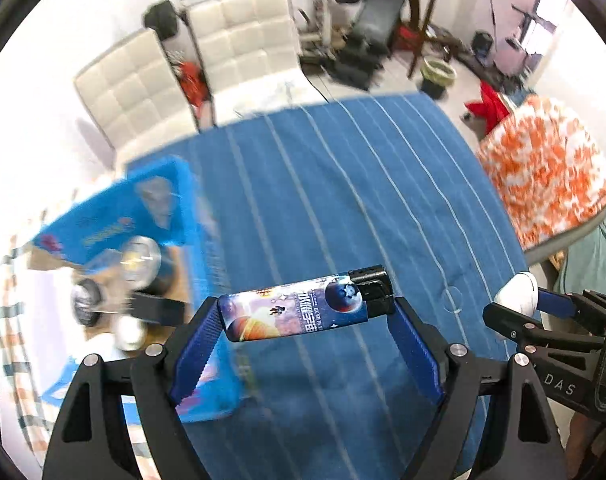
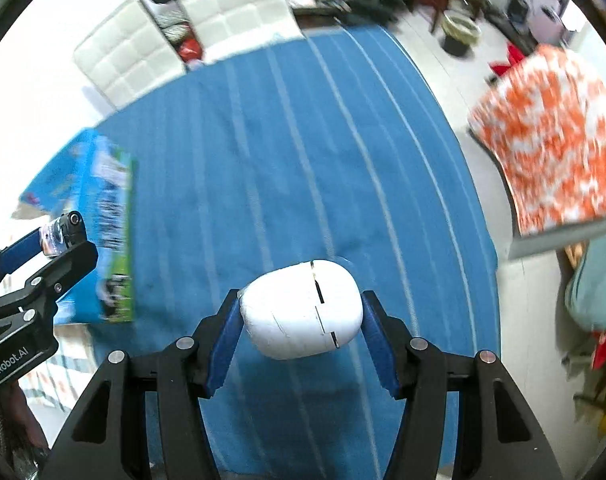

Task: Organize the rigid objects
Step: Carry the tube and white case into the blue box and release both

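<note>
My left gripper [image 1: 305,312] is shut on a lighter [image 1: 299,310] printed with planets and capped in black, held crosswise above the blue striped cloth [image 1: 343,184]. My right gripper [image 2: 301,312] is shut on a white egg-shaped case [image 2: 303,308] with dark slits, also lifted over the cloth [image 2: 303,160]. An open blue carton [image 1: 115,220] at the left holds several round metal tins [image 1: 139,260]. In the left wrist view the right gripper with the white case [image 1: 517,292] shows at the right edge. In the right wrist view the left gripper with the lighter [image 2: 61,232] shows at the left.
The blue carton's printed side [image 2: 111,232] stands at the cloth's left edge. Two white padded chairs [image 1: 183,60] are behind the table. An orange-and-white patterned cushion [image 1: 543,168] lies to the right. Exercise gear [image 1: 363,20] clutters the far floor.
</note>
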Motion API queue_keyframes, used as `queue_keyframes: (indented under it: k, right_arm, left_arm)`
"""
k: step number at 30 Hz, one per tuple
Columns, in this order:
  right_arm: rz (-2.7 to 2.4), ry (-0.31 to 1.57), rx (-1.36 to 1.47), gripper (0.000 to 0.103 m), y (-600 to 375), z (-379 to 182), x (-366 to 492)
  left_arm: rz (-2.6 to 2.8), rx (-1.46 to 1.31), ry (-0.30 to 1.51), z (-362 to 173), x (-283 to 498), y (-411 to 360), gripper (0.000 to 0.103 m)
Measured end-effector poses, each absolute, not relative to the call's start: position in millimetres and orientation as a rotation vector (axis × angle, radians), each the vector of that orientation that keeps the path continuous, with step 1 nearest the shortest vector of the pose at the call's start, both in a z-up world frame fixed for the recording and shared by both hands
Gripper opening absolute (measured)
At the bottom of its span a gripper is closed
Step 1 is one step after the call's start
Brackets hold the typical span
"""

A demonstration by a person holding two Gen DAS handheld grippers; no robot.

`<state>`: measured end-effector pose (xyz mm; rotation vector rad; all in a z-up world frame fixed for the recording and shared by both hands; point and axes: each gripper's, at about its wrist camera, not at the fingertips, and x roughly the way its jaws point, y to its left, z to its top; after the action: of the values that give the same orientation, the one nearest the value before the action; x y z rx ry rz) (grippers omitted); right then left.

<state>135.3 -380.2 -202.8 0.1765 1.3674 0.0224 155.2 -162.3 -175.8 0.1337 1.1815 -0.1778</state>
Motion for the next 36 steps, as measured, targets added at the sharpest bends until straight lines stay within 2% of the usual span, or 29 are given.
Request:
queue_keyframes:
  k: [8, 20, 29, 36]
  right_arm:
    - [0.163, 1.261, 0.132, 0.061, -281, -136, 129]
    - [0.262, 1.198, 0.027, 0.061, -169, -95, 115]
    - [0.308, 1.178, -0.001, 0.061, -122, -81, 113]
    - [0.3, 1.248, -0.009, 0.061, -96, -112, 139]
  left_arm:
    - [-0.087, 0.079, 1.116, -138, 131, -95, 0.083]
    - [0.03, 0.005, 1.051, -91, 99, 4, 0.083]
    - [0.063, -0.054, 1.035, -78, 90, 57, 0.083]
    - [0.072, -0.177, 1.129, -113, 118, 110, 0.083]
